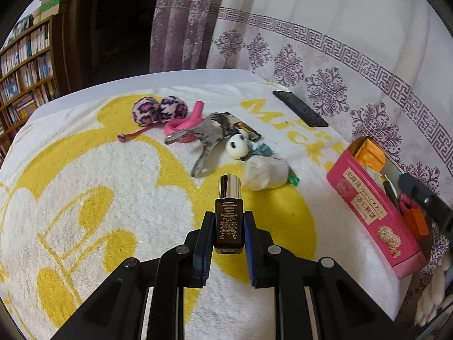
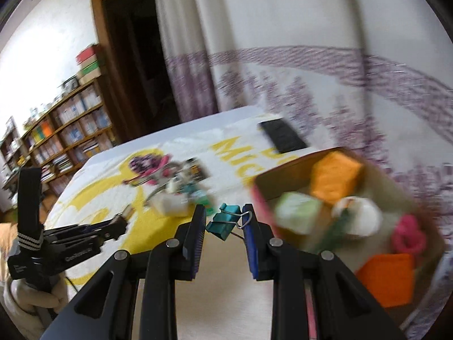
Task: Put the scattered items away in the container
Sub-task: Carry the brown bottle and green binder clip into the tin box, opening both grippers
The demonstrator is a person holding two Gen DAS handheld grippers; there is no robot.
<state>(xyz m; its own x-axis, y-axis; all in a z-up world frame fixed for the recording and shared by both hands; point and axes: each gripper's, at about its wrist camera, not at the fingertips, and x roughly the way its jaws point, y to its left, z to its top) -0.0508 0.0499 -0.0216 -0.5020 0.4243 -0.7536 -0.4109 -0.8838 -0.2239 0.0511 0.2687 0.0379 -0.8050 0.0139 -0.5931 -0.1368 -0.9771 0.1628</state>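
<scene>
A white towel with a yellow cartoon print (image 1: pixel 85 170) covers the table, backed by a purple-patterned curtain (image 1: pixel 325 56) and a bookshelf (image 1: pixel 25 65). The left gripper (image 1: pixel 228 226) has its jaws pressed onto a small dark cosmetic bottle (image 1: pixel 228 215) with a shiny cap, held upright between the pads. Beyond that bottle's cap lie the remaining scattered items: a wad of white tissue (image 1: pixel 266 171), a panda-face ball (image 1: pixel 237 148), a metal hole punch (image 1: pixel 206 138), a pink band (image 1: pixel 184 126) and two leopard-print pompoms (image 1: pixel 158 110). The pink container (image 1: pixel 371 215) stands well to the right of these jaws.

The right gripper (image 2: pixel 225 223) pinches a teal binder clip (image 2: pixel 223 221) across its body and wire handle, with the container (image 2: pixel 263 195) just right of its jaws, already holding orange pads and other bits.

Risks, as I judge them: the clip sits skewed between the pads and could spring out or drop short of the rim, landing on the towel. The bottle is gripped low, so a quick swing could tip it. Both grippers heading for the narrow box could also collide.
</scene>
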